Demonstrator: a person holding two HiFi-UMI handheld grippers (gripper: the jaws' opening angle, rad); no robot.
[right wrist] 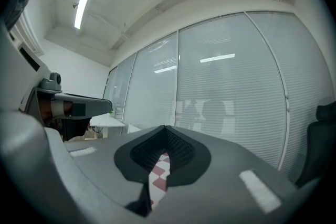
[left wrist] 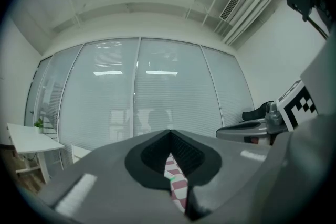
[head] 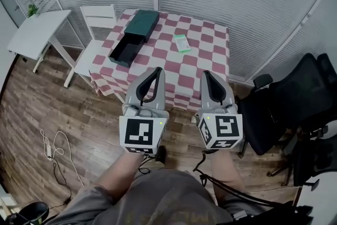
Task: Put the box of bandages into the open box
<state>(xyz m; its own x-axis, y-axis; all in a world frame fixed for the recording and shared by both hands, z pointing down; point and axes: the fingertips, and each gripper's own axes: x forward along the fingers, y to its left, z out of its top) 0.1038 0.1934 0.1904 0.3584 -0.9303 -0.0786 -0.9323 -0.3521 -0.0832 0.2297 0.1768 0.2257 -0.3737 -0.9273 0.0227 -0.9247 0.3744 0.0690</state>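
Both grippers are shut and hold nothing. The left gripper [head: 156, 70] points level toward the table, its jaws pressed together at the tips in its own view [left wrist: 169, 134], with only a thin slit below them through which the checkered cloth shows. Beside it, the right gripper [head: 206, 74] also points level, and its jaws meet in the same way [right wrist: 164, 129], empty. Each is carried at the end of a forearm above the wooden floor [head: 37, 108], short of the table's near edge.

At the far left stands a white side table [head: 37, 34], and next to it a white chair [head: 97, 18]. A white cable [head: 52, 145] lies on the floor below them. The table with the red and white checkered cloth [head: 210, 60] stands ahead of the grippers. On its left part lies the open box [head: 131, 39], dark green, its inner tray slid out toward the near left corner. The box of bandages [head: 182, 43], small, green and white, lies flat on the cloth to the right of the open box and apart from it, well away from both grippers. A black office chair [head: 295, 103] stands at the right.
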